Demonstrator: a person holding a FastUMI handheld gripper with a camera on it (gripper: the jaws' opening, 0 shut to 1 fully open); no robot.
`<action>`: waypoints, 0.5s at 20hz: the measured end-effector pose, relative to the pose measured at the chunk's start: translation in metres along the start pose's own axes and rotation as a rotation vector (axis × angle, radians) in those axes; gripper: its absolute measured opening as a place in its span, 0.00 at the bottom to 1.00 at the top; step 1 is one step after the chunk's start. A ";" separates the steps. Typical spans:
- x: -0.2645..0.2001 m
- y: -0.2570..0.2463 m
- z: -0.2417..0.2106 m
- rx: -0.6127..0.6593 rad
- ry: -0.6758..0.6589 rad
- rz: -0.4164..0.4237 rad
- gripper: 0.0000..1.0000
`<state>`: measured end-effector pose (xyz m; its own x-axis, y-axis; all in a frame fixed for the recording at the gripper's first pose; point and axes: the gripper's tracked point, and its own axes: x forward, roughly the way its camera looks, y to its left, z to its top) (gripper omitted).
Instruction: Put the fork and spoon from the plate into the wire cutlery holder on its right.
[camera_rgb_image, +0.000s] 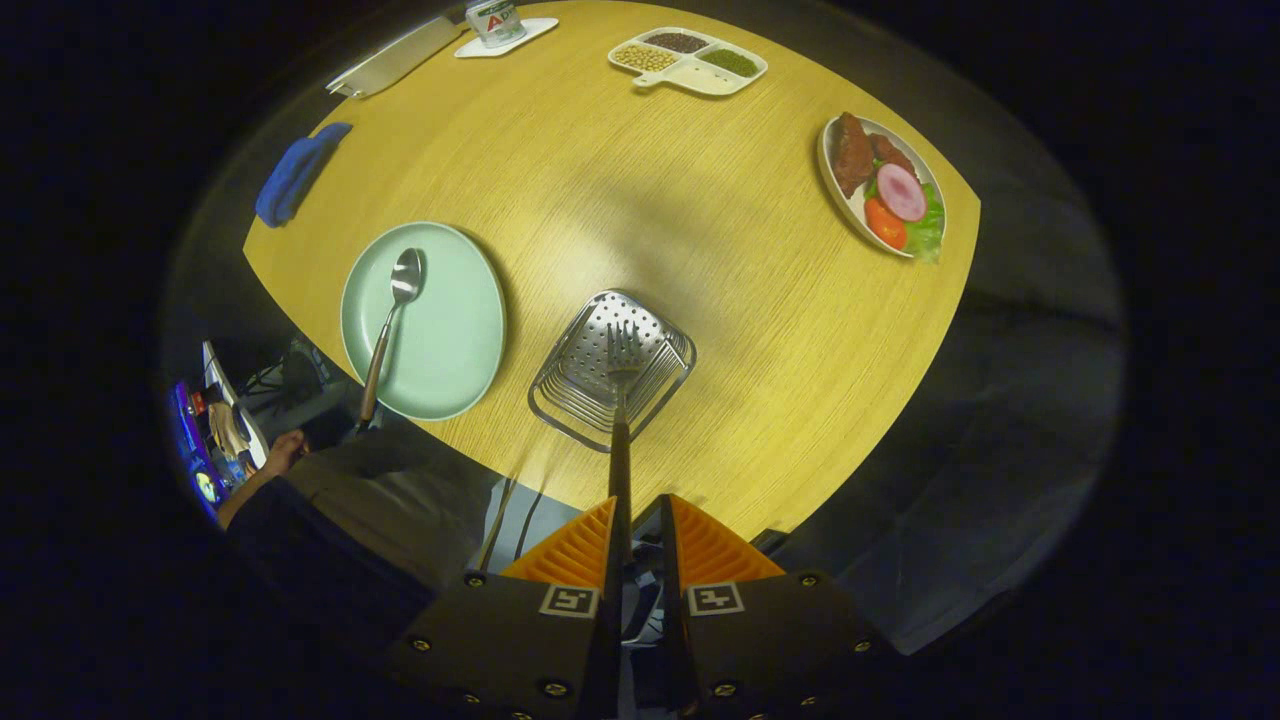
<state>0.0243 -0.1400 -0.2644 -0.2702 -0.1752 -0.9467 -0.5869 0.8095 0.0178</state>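
Gripping the dark handle of the fork, the 2 fingers of the gripper are nearly closed, and the handle runs out from the narrow gap between them, though whether both press on it I cannot tell for sure. Just ahead, the fork's tines hang over the open top of the wire cutlery holder, which stands near the front edge of the wooden counter. Left of the holder lies the pale green plate, and the spoon rests on it with its bowl toward the far side and its brown handle reaching past the near rim. Beside the plate, below the counter edge, a person's hand and dark sleeve show. Beyond, a blue cloth hangs at the counter's left edge, a plate of food sits to the right, and a divided tray of beans and a can on a white coaster stand at the far side.
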 end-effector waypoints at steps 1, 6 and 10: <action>-0.004 0.002 -0.001 0.009 -0.021 0.004 0.18; -0.023 0.027 -0.004 0.046 -0.144 0.034 0.18; -0.030 0.059 -0.009 0.039 -0.196 0.078 0.18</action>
<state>-0.0089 -0.0920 -0.2321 -0.1583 -0.0018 -0.9874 -0.5388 0.8382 0.0848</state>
